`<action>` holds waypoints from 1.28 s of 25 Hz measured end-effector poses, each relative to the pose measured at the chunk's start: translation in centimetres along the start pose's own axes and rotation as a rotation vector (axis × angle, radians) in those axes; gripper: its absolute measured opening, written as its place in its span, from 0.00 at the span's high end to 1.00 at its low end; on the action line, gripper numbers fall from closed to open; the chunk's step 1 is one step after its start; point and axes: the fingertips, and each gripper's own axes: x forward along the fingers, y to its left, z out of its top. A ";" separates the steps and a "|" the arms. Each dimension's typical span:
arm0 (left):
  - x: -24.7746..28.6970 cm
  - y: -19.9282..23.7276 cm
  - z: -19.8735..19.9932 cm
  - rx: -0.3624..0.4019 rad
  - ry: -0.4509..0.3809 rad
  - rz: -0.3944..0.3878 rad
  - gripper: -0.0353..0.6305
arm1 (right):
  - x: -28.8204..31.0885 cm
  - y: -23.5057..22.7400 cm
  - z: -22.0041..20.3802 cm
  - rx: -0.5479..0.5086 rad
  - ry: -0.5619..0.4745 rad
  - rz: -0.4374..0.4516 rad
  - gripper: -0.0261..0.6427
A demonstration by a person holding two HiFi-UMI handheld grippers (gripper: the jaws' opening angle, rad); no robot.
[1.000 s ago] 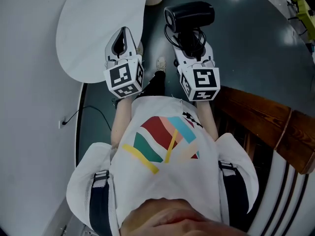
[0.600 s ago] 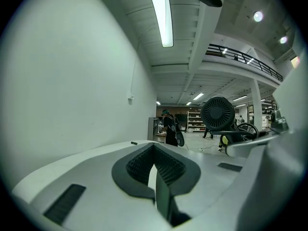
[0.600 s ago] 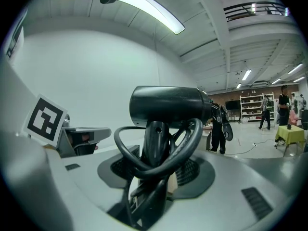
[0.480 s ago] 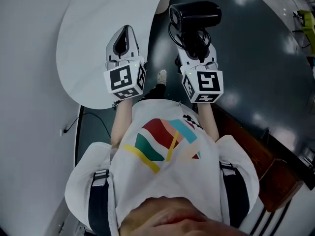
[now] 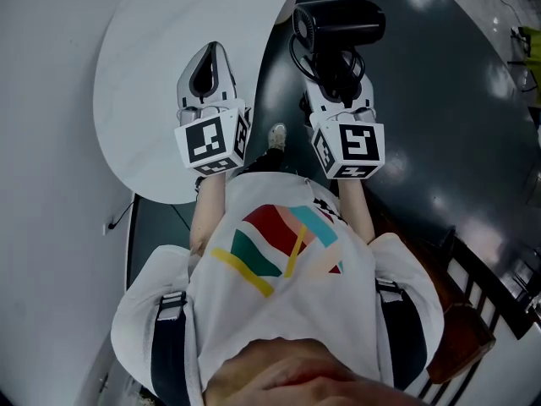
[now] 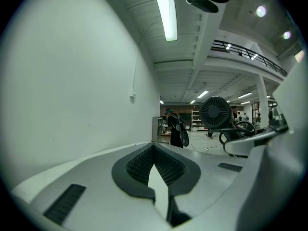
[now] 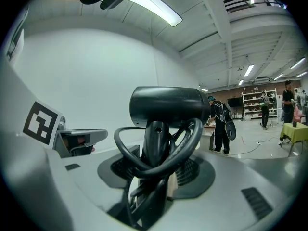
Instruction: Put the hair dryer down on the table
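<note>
Right tool (image 5: pixel 339 81) pinches the hair dryer (image 5: pixel 338 22) by its cord-wrapped handle, barrel up, over the floor (image 5: pixel 439 100) just beside the desk (image 5: pixel 144 83), apparently ready to swing across and lower.

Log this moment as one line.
right tongs: shut on hair dryer | left tongs: shut, empty, over table | hair dryer: over floor beside table, not set down

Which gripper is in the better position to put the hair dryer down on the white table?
The right gripper: its jaws are shut on the handle of the hair dryer, just beside the edge of the table. The left gripper hangs over the table, shut and empty.
</note>
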 end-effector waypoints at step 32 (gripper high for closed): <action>-2.4 2.7 3.4 0.024 -0.100 0.161 0.93 | 0.7 3.1 3.9 -0.067 -0.049 0.138 0.63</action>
